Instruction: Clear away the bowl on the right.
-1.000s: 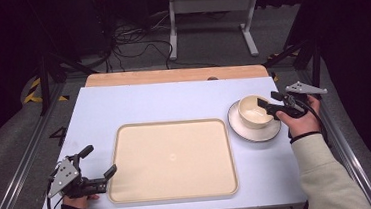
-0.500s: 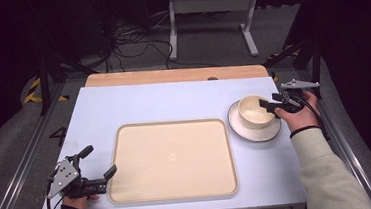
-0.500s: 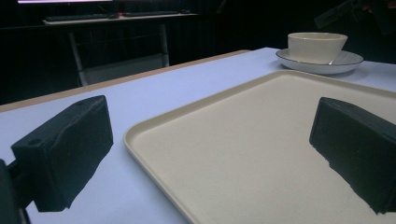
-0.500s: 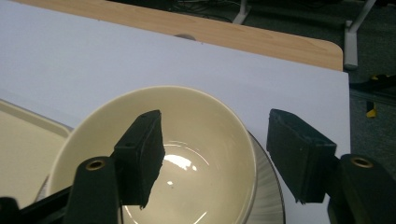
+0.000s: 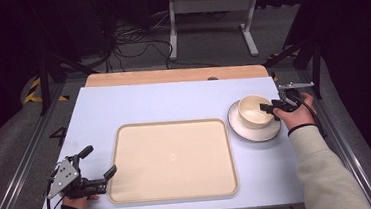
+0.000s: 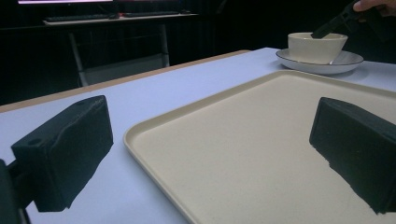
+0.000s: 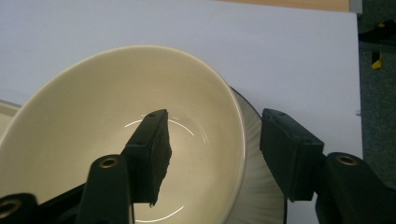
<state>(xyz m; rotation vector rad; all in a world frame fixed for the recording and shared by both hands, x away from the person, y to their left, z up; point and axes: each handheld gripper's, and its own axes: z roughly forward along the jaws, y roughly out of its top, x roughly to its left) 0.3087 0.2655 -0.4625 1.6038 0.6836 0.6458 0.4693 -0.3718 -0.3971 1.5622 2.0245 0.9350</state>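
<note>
Dark floor with loose black cables (image 5: 133,38) and a white metal stand (image 5: 211,17) lies beyond the pale blue bench (image 5: 173,103), whose far edge shows a strip of bare wood. On the bench, a large cream rectangular plastic tray (image 5: 171,158) sits in the middle, nothing on it. To its right, just beside its far corner, a cream ceramic bowl (image 5: 254,111) stands upright in a wider white round plate (image 5: 254,129).

At the bowl's right side is the right hand-held gripper (image 5: 270,111), held in the person's right hand (image 5: 294,111). Its jaws stand apart and straddle the bowl's rim: in the right gripper view one jaw hangs inside the bowl (image 7: 121,126), the other outside above the plate (image 7: 259,186). Whether either pad touches the wall cannot be told.

Low by the tray's near left corner rests the left hand-held gripper (image 5: 97,161), jaws wide apart, one just over the tray (image 6: 261,154) edge, gripping nothing.
</note>
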